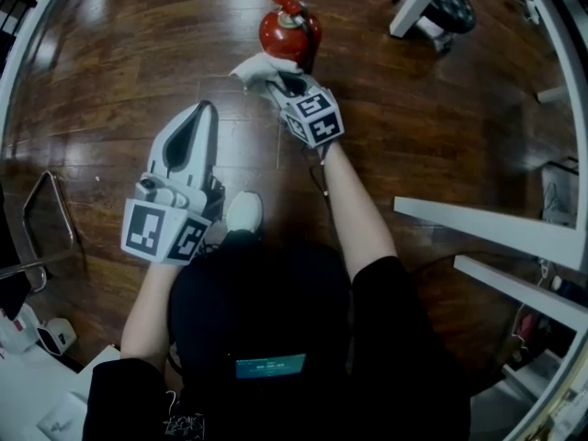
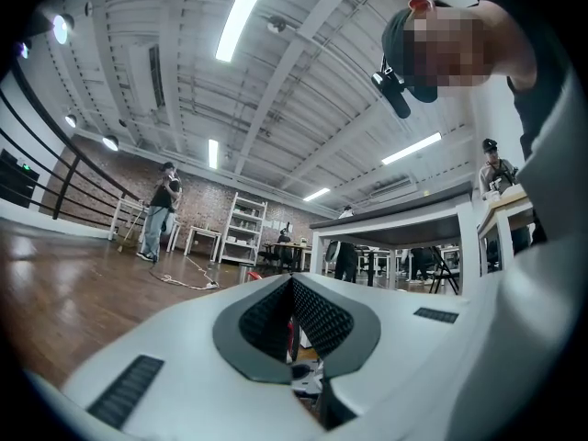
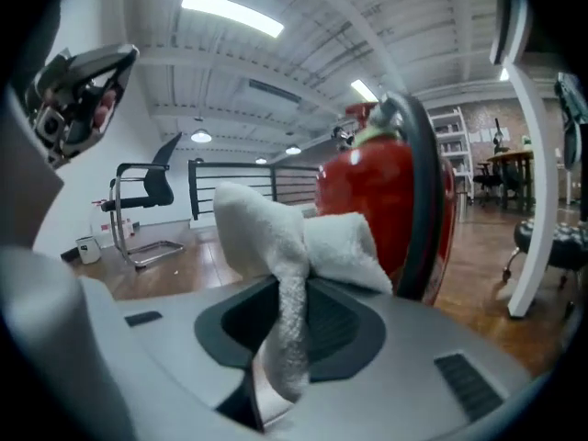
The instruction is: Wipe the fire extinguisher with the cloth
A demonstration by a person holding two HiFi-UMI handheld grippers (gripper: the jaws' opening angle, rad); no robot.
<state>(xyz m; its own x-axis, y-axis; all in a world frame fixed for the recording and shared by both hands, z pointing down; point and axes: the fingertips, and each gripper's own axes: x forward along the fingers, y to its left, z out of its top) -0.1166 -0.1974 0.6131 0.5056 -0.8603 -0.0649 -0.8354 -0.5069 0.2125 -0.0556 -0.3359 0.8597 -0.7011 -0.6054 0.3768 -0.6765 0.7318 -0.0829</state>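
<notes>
A red fire extinguisher (image 1: 287, 28) with a black hose stands on the wooden floor at the top middle of the head view. My right gripper (image 1: 278, 81) is shut on a white cloth (image 1: 260, 66), whose bunched end sits against the extinguisher's near left side. In the right gripper view the cloth (image 3: 296, 237) sticks out of the jaws right in front of the red cylinder (image 3: 372, 205). My left gripper (image 1: 205, 110) hangs lower left, well short of the extinguisher, shut with nothing in it; its pads (image 2: 312, 315) meet at the tip.
A wheeled chair base (image 1: 443, 5) stands at the top right beside a white table leg (image 1: 418, 3). White beams (image 1: 491, 230) cross the right side. A metal chair frame (image 1: 44, 219) lies at left. The person's shoe (image 1: 244, 211) is below the grippers.
</notes>
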